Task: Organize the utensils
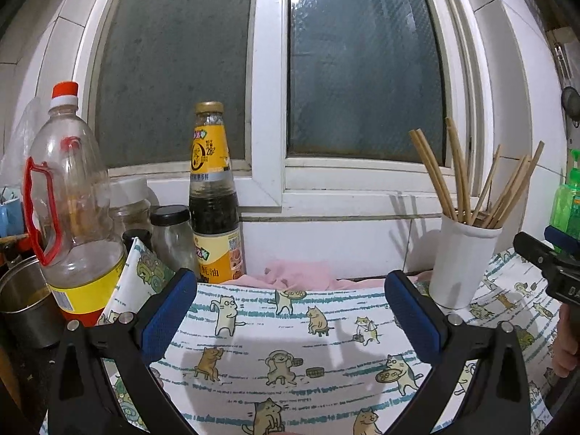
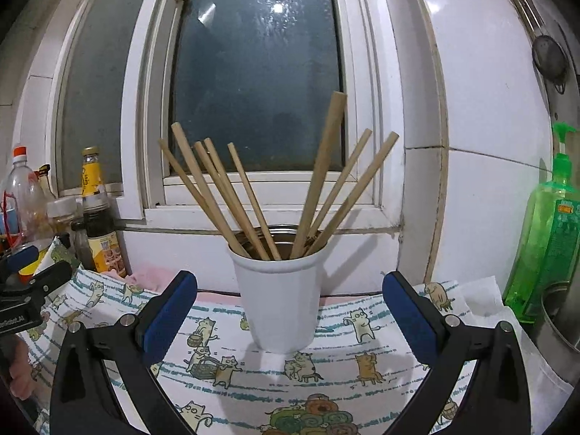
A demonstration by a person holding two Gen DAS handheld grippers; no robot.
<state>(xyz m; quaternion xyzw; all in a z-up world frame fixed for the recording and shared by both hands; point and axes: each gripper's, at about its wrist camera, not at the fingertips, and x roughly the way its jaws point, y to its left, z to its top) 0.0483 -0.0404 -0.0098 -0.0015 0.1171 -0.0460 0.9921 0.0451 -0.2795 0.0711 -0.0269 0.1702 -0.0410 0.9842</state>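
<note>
Far left, at 9 o'clock in my left wrist view: a near-empty oil bottle (image 1: 69, 195) with a red cap, its base partly behind the folded cloth edge. Just right of it, small jars, hard to make out, then a dark sauce bottle (image 1: 214, 199) with a yellow label, upright against the window sill.

My left gripper (image 1: 290, 311) hangs over the cat-print cloth (image 1: 290, 348), fingers spread wide, nothing between the blue pads (image 1: 170, 311).

At 3 o'clock in that view stands the white cup (image 1: 464, 264), on the cloth near the wall. The chopsticks (image 1: 460, 177) stand in it, long axes near vertical, upper ends fanning out toward 11 and 1 o'clock; their lower ends are hidden inside the cup.

In the right wrist view the cup sits dead centre, ahead of my right gripper (image 2: 290, 311), also released and wide, holding nothing. At the far right, a green pump bottle (image 2: 547, 239), its base cut off behind a steel pot rim.
</note>
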